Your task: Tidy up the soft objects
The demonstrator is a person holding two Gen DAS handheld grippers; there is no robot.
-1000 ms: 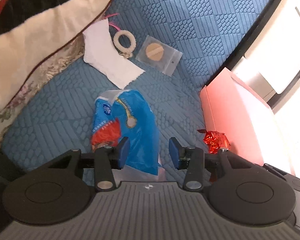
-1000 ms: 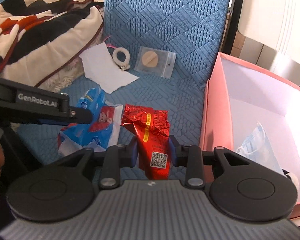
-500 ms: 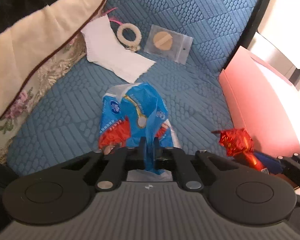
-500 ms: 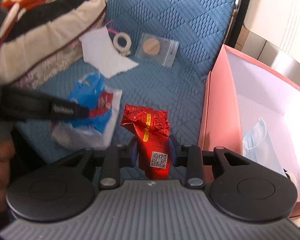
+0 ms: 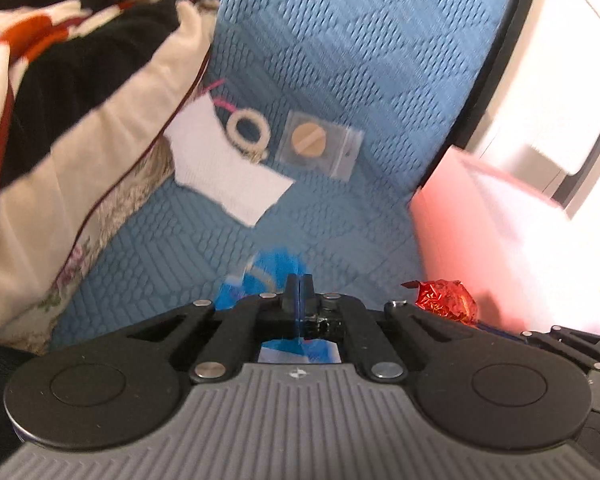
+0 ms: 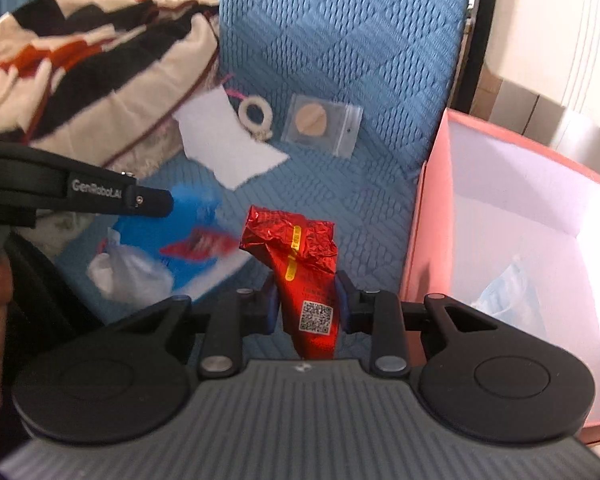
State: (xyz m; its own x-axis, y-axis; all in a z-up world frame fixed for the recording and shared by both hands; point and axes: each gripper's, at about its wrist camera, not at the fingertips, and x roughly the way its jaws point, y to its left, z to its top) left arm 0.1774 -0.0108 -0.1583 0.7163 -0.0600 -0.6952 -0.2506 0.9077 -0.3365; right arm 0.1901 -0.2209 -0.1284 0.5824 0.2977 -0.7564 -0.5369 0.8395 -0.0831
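Observation:
My left gripper [image 5: 298, 292] is shut on a blue plastic snack bag [image 5: 273, 270] and holds it above the blue quilted cushion [image 5: 340, 60]; the bag hangs blurred below it in the right wrist view [image 6: 167, 240]. My right gripper [image 6: 306, 300] is shut on a red foil packet [image 6: 300, 248] with a QR code, just left of the pink box [image 6: 432, 208]. The packet's top shows in the left wrist view [image 5: 446, 300]. A blue face mask [image 6: 508, 292] lies in the box.
A white cloth [image 6: 223, 144], a cream ring [image 6: 255, 114] and a clear pouch with a tan disc [image 6: 320, 124] lie on the cushion. A striped blanket [image 6: 79, 60] is heaped at the left. The box's pink wall [image 5: 480, 232] is at the right.
My left gripper closed on the blue bag and lifted it off the cushion. My right gripper kept its hold on the red packet and stayed near the box.

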